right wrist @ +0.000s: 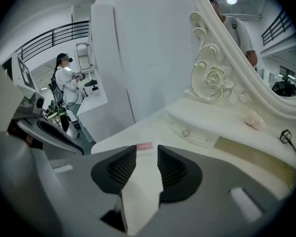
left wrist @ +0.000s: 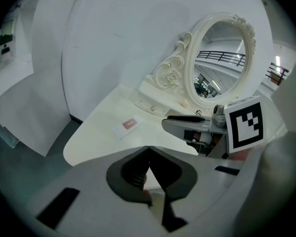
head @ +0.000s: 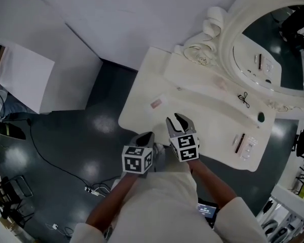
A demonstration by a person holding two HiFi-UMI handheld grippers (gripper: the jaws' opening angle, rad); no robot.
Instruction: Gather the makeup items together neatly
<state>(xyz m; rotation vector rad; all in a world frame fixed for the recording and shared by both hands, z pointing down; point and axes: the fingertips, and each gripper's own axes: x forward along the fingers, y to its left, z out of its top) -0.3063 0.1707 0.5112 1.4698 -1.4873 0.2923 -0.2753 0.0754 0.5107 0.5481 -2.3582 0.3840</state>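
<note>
Holding its jaws a little apart with nothing between them, the right gripper point(right wrist: 147, 154) points at the pink-labelled packet point(head: 155, 103), probably lining up a pick. The left gripper point(left wrist: 149, 149) beside it is closed tip to tip and empty, seemingly just waiting. The packet lies far out from the oval mirror point(head: 273, 49). A black clip point(head: 244, 99) sits just before the mirror's frame, and a dark stick point(head: 239, 143) and clear case point(head: 249, 149) lie further out. The items are scattered, so gathering looks barely begun.

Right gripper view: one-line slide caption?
Right gripper, jaws apart and empty, lined up on a pink-labelled packet on the white vanity table, ornate mirror at right.
</note>
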